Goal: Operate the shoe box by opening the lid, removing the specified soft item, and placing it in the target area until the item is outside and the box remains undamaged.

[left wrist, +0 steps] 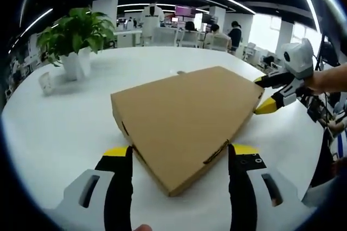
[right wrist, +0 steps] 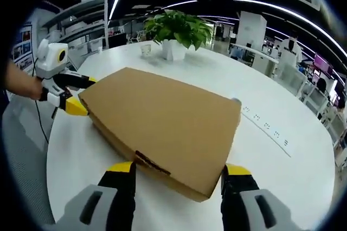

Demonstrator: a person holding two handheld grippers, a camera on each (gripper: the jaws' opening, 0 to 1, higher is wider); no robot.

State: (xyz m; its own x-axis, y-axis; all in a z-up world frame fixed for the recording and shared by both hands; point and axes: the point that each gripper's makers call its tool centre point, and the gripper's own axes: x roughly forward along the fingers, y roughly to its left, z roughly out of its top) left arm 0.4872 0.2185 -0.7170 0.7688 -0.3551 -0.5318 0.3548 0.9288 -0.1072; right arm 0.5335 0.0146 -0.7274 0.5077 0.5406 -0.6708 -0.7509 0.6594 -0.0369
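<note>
A closed cardboard shoe box (left wrist: pixel 187 122) is seen lying flat on the white bench (left wrist: pixel 54 133), mid-frame in the left gripper view, lid still down. The left tongs (left wrist: pixel 180 160) are spread wide, released, one jaw on each side of the near box corner at the bottom of the frame; the right tongs (right wrist: pixel 177 175) are likewise spread at the opposite corner, nothing gripped. A potted plant (left wrist: pixel 75 38) is placed upper left, well apart from the box.

white table (left wrist: pixel 65 128) with shoe box (left wrist: pixel 184 117), potted plant (left wrist: pixel 73 38)
</note>
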